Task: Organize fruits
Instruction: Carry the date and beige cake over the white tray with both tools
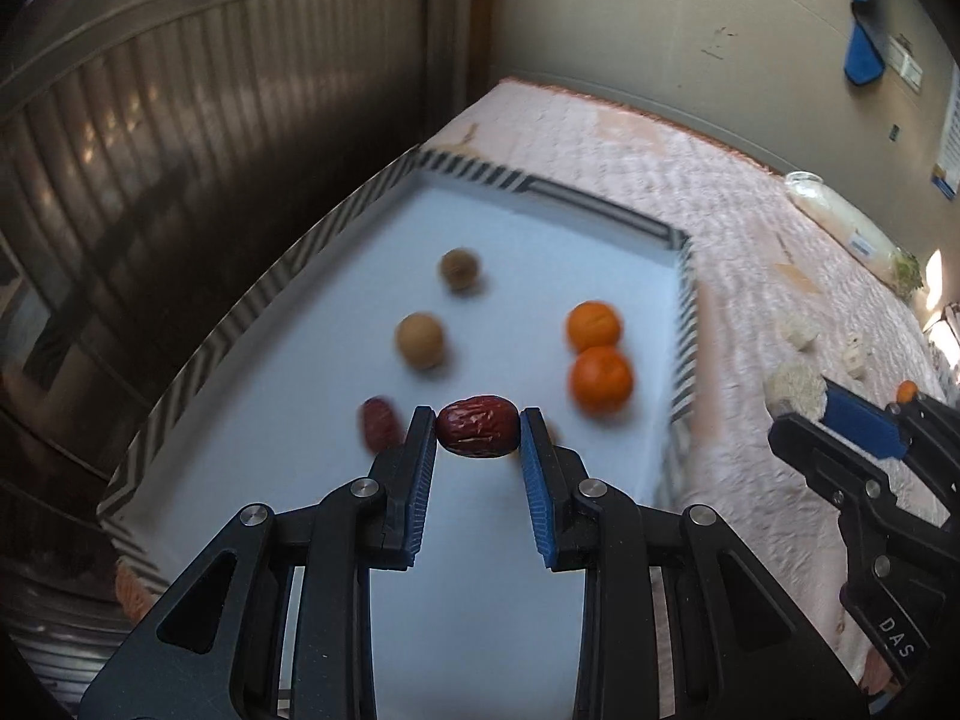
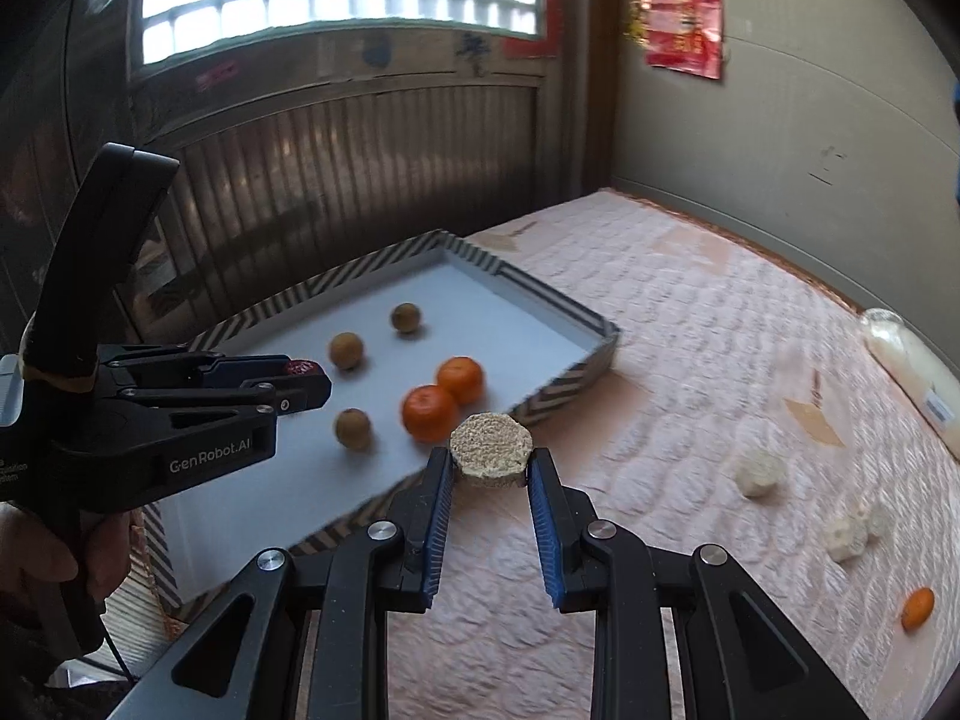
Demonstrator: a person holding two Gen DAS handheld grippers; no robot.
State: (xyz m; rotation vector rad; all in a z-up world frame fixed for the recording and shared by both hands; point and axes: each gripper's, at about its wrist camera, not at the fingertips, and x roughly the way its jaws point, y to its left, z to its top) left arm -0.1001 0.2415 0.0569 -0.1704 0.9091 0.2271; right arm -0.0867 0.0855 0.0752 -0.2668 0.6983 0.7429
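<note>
While both loads were in transit toward the tray (image 2: 564, 387), the step in hand was judged to be delivery, not pickup. Left tongs (image 1: 478, 429): narrowly parted, blue pads clamped end to end on a wrinkled red date (image 1: 477, 433), held over the tray's near white floor. Right tongs (image 2: 489, 468): nearly closed, pinching a pale, rough-textured disc (image 2: 491, 449), possibly a puffed cake, just outside the tray's near striped wall, over the pink quilted bedcover (image 2: 690, 360).

Already in the tray: two oranges (image 2: 459, 381), touching each other; three brown round fruits (image 2: 346, 350), apart from one another; and a second date (image 1: 380, 425), just beside the left tongs.

Still on the bedcover: two pale lumps (image 2: 761, 471) and a small orange fruit (image 2: 918, 607), well apart from the tray.

The next move probably called for lowering the held date beside its fellow, then releasing; whether the disc belonged among the fruits could not be told.
</note>
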